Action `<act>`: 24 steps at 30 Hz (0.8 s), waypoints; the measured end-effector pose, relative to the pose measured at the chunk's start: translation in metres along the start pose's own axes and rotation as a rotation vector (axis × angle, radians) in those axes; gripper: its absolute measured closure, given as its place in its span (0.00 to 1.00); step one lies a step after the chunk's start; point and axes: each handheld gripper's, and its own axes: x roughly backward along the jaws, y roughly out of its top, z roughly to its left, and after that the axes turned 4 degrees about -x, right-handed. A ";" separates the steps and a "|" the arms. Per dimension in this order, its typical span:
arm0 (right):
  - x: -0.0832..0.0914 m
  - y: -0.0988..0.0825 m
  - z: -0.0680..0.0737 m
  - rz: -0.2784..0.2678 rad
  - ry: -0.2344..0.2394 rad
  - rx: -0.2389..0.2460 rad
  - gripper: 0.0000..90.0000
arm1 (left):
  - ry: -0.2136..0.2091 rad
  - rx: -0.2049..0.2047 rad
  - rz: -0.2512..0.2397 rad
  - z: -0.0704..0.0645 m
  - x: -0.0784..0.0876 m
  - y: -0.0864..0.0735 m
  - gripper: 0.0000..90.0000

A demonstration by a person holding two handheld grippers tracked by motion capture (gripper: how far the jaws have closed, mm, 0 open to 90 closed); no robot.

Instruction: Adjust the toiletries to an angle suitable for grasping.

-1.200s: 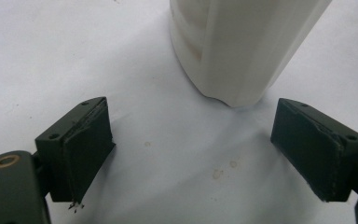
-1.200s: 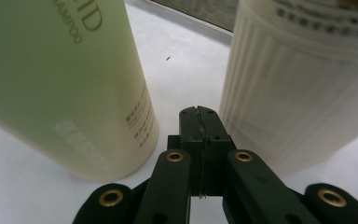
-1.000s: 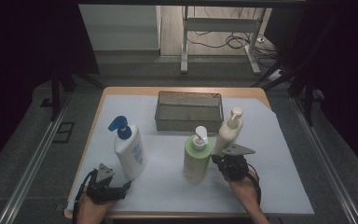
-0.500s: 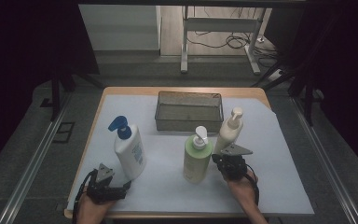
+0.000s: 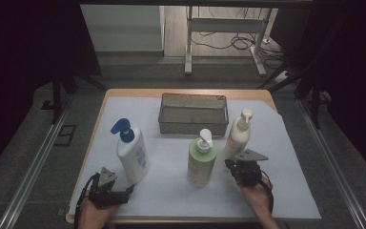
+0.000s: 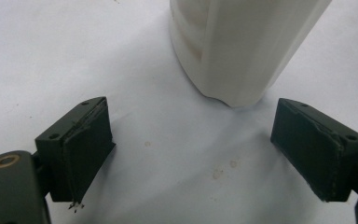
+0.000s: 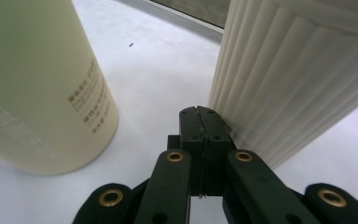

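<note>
White plastic, the blue-capped pump bottle [image 5: 131,152] stands upright on the paper sheet [image 5: 171,186] toward the table's left edge, nearer the front edge than the back. The left gripper [image 5: 108,193] lies just in front of it at the front left corner, held by a hand [image 5: 91,215]; in the left gripper view its jaws stand wide apart with only bare sheet between them, and the bottle's base [image 6: 242,46] sits just beyond the gap, untouched.

Near the middle of the front half stands the green pump bottle [image 5: 202,160], upright. Just to its right, and a little farther back, is the cream ribbed bottle [image 5: 238,133], also upright. The right gripper [image 5: 243,169] rests in front of that cream bottle, near the front edge right of centre. In the right gripper view its jaws are pressed together with nothing between them, the tips [image 7: 200,116] just beside the ribbed wall [image 7: 289,84], with the green bottle [image 7: 37,84] to the other side and apart.

Behind all three bottles, toward the back edge at the middle, sits a wire mesh basket [image 5: 193,114].
</note>
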 end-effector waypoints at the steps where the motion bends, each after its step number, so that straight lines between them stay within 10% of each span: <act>1: 0.001 -0.001 -0.001 -0.001 -0.003 0.001 0.99 | 0.000 -0.001 0.000 0.000 0.000 0.000 0.13; 24: 0.020 -0.013 -0.049 0.012 -0.089 -0.059 0.96 | 0.001 0.000 0.000 0.000 0.000 0.000 0.13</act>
